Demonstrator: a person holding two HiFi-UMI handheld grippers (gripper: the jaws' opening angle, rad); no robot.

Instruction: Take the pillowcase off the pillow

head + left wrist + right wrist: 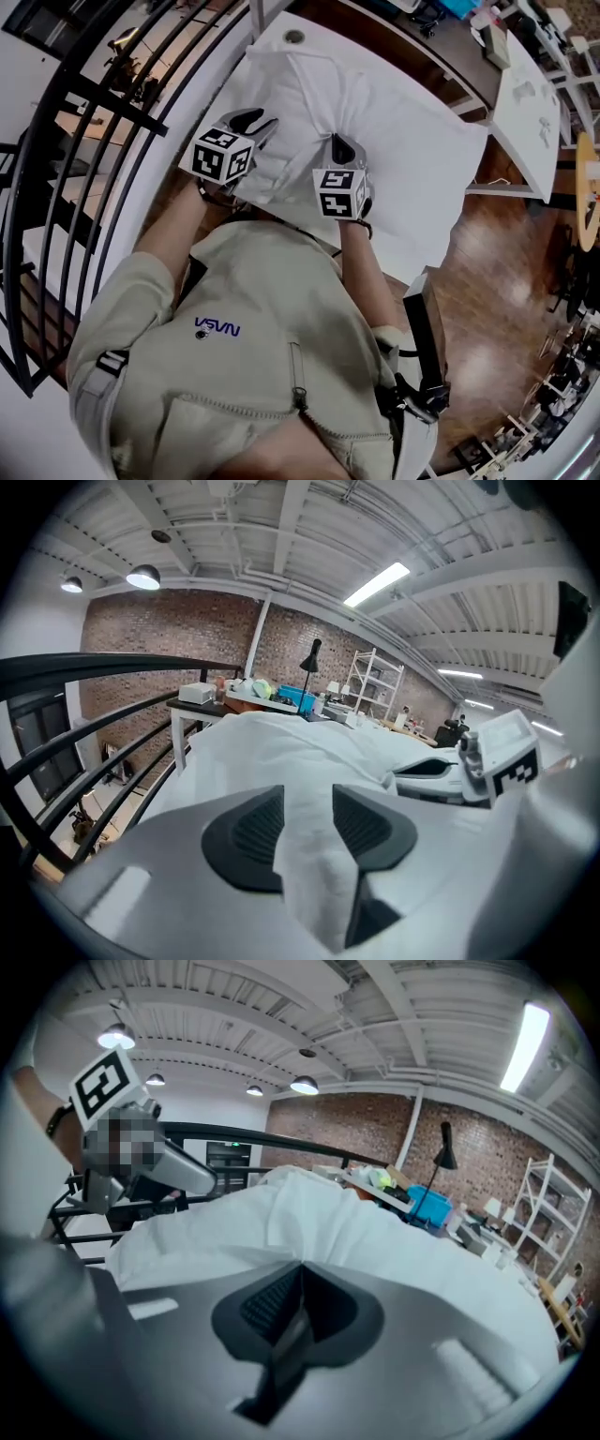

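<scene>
A white table (pixel 450 159) fills the upper centre of the head view. On it, toward its upper left, lies the pillowcase (pixel 291 89), plumped out by the pillow hidden inside. It is plain white cloth, rumpled, with creases running to the 2 grippers at its near edge. It looks light, soft and floppy, and likely to slide out of a loose hold. The open hem seems the best place to grab, though which edge that is cannot be told. The left gripper (pixel 307 822) has its jaws spread, with a fold of cloth lying loose between them. The right gripper (pixel 300 1271) is pressed together, pinching cloth.
</scene>
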